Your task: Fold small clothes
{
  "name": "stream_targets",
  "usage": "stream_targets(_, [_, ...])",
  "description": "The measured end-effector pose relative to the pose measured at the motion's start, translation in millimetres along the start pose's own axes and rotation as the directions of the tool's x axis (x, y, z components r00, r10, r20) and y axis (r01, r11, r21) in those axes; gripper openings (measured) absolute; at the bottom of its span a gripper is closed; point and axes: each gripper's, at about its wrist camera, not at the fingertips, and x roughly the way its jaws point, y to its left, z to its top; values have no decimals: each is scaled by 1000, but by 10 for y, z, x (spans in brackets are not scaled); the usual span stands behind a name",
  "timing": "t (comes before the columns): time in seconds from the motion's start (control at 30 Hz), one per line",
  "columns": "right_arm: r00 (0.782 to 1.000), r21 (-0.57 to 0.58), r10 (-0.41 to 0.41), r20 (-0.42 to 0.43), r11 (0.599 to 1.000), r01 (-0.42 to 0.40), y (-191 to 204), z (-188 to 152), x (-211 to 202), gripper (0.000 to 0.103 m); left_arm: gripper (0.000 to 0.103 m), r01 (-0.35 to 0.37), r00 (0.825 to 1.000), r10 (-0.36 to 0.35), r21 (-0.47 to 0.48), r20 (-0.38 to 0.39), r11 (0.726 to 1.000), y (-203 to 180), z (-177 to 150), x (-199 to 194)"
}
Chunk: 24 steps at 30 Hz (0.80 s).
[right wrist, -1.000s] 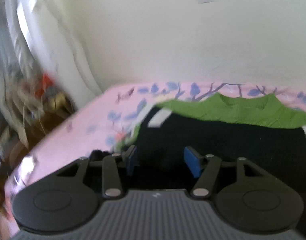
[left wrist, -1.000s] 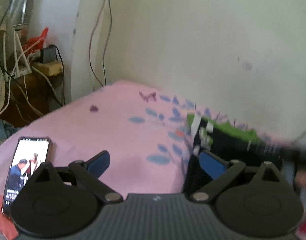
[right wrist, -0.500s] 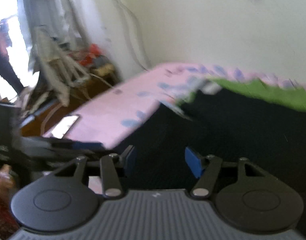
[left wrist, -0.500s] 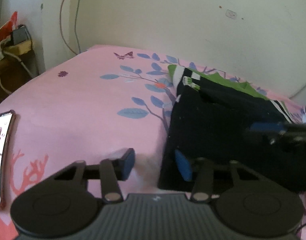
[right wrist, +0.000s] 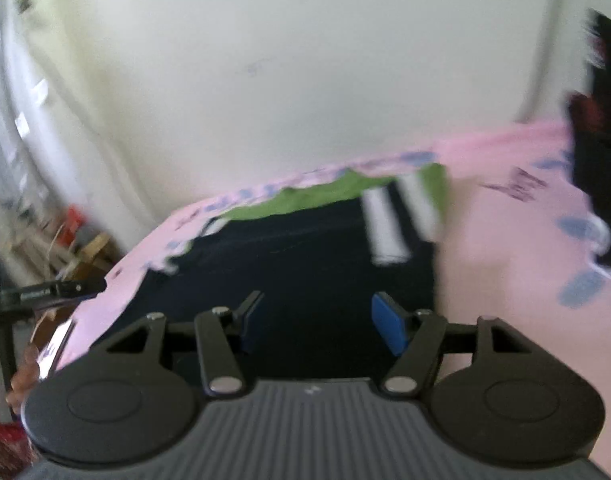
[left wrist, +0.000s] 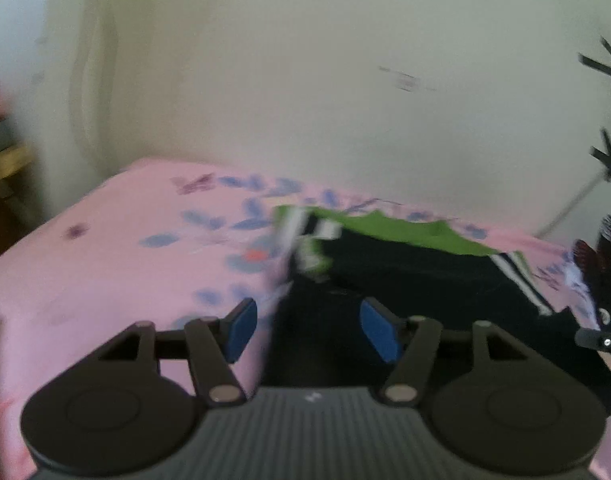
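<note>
A black top point(left wrist: 405, 276) with a green neck part point(left wrist: 397, 228) and white stripes lies spread on the pink sheet point(left wrist: 125, 248). My left gripper point(left wrist: 309, 328) hovers over its near left edge. Its jaws are opening, with the cloth's edge below the gap and neither pad pressing on it. In the right wrist view the same black top point(right wrist: 305, 248) fills the middle. My right gripper point(right wrist: 321, 322) stands low over its near right part. Its jaws are apart and closing slightly, with black cloth under them and no pinch visible. Both views are blurred.
A phone point(right wrist: 57, 344) lies on the sheet's left edge, near the other gripper's finger point(right wrist: 61, 288). A dark red-patterned cloth point(right wrist: 597, 152) lies at the bed's right. The pale wall point(left wrist: 305, 80) stands close behind, and a cluttered stand point(right wrist: 77, 236) sits at far left.
The left jaws narrowed, then widened again, and that gripper shifted right onto the top's left edge. The right gripper swept right across the top toward its striped right sleeve.
</note>
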Motion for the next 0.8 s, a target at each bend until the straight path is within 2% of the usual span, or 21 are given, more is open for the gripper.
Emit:
stream_targets(0.03, [998, 8, -49, -29, 999, 49, -80, -35, 22, 49, 59, 5, 1000, -5, 18, -21, 1000, -70, 22, 143])
stream_targets(0.07, [997, 9, -67, -28, 998, 67, -133, -99, 8, 33, 59, -1, 999, 2, 34, -45, 999, -123, 20, 283])
stream_targets(0.17, [996, 28, -84, 3, 996, 83, -179, -235, -204, 32, 57, -61, 990, 68, 63, -124, 996, -152, -87, 695])
stream_targets(0.2, [995, 5, -104, -4, 995, 104, -159, -259, -257, 32, 59, -61, 993, 69, 85, -92, 994, -171, -127, 686])
stream_targets(0.23, [994, -20, -109, -5, 994, 109, -133, -267, -286, 33, 60, -67, 993, 76, 97, -95, 993, -198, -127, 678])
stream_targets(0.27, [993, -36, -118, -1, 992, 118, -109, -267, -330, 43, 62, -71, 992, 81, 101, -94, 992, -218, -118, 660])
stream_targets(0.3, [993, -43, -117, 17, 992, 117, -76, -249, -378, 61, 67, -59, 994, 67, 93, -83, 994, -228, -99, 621])
stream_targets(0.43, [992, -38, -33, 122, 999, 38, 80, -100, -411, 61, 84, -1, 1000, 1, 23, -6, 1000, -224, 40, 472])
stream_targets(0.5, [991, -43, 6, 136, 999, 0, 163, -35, -290, 61, 85, 23, 999, -23, 2, 22, 1000, -232, 82, 489])
stream_targets(0.57, [992, -57, 28, 120, 998, -21, 259, -18, -94, 61, 85, 31, 999, -31, -2, 11, 1000, -247, 61, 564])
stream_targets(0.67, [997, -89, 8, 75, 996, -2, 346, -96, 145, 62, 81, 10, 998, -10, -6, -61, 1000, -198, -46, 749])
stream_targets(0.73, [999, -84, -20, 39, 996, 23, 307, -159, 236, 64, 88, 42, 998, -44, -38, -42, 998, -136, -34, 718])
stream_targets(0.77, [999, -64, -48, 12, 997, 49, 246, -195, 283, 64, 88, 54, 998, -56, -47, -43, 997, -117, -35, 718])
stream_targets(0.8, [999, -49, -35, 24, 998, 36, 190, -220, 249, 61, 88, 57, 997, -60, -55, -52, 997, -100, -37, 734])
